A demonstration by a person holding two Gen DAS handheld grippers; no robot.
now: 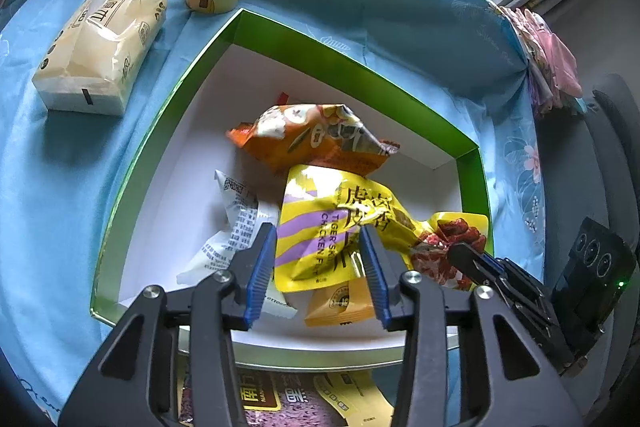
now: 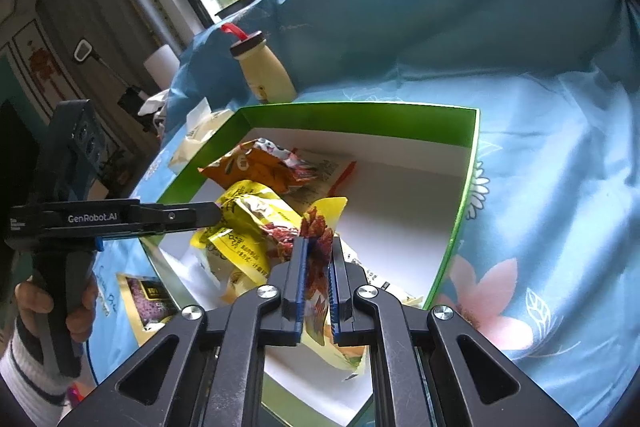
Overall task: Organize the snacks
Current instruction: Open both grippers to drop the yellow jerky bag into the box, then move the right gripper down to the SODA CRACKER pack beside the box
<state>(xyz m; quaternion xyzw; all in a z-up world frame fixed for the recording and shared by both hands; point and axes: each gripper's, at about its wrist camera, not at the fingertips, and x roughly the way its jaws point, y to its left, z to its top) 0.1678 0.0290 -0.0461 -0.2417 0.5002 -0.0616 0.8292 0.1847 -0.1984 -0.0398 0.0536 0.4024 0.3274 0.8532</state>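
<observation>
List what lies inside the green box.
Inside the green box: an orange packet, a yellow chicken-feet packet, a white wrapper and a small orange sachet. Anything beneath them is hidden.

Bare box floor (image 2: 400,211) beside snack pile (image 2: 256,223)
</observation>
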